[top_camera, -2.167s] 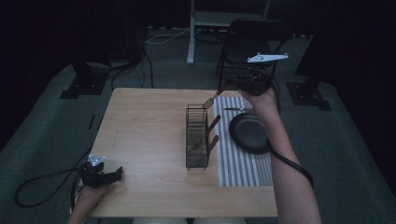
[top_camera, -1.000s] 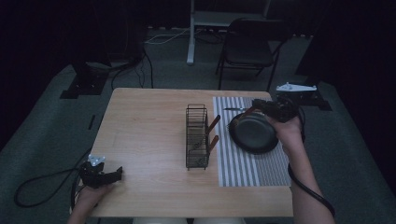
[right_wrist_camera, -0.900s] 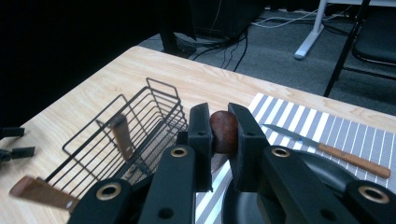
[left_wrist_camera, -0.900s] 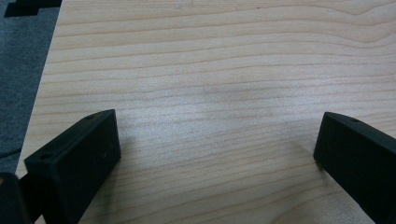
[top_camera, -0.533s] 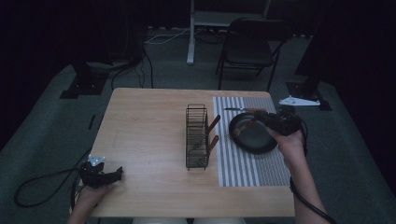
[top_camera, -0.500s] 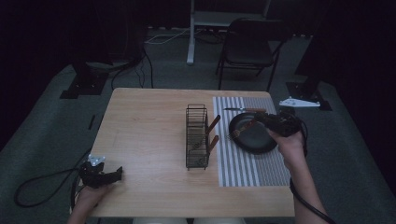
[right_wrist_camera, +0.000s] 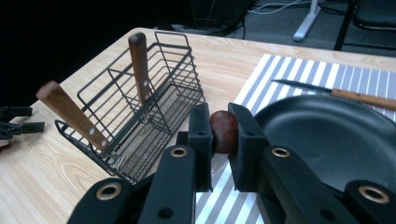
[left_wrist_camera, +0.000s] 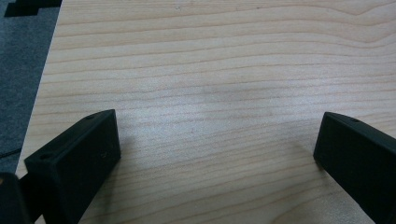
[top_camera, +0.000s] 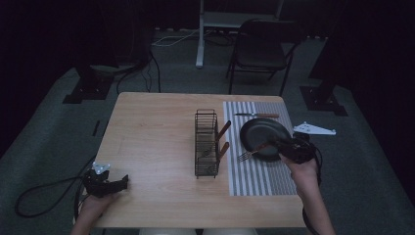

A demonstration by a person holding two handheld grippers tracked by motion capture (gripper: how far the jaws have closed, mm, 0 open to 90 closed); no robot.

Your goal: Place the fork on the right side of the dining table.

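Observation:
My right gripper is shut on the brown wooden handle of a fork. The fork's tines point left over the striped mat, by the near rim of the black plate. I cannot tell whether the tines touch the mat. A wooden-handled knife lies on the mat behind the plate. The wire rack stands left of the mat with two wooden handles sticking out of it. My left gripper rests open at the table's near left corner, its jaws wide apart over bare wood.
The wooden table ends just right of the mat. Behind it stand a dark chair and a white desk leg. Black stand bases sit on the carpet. A cable loops off the near left corner.
My right gripper has carried the fork from behind the plate towards the person and downward, across the plate to its near rim. The left gripper has stayed still.

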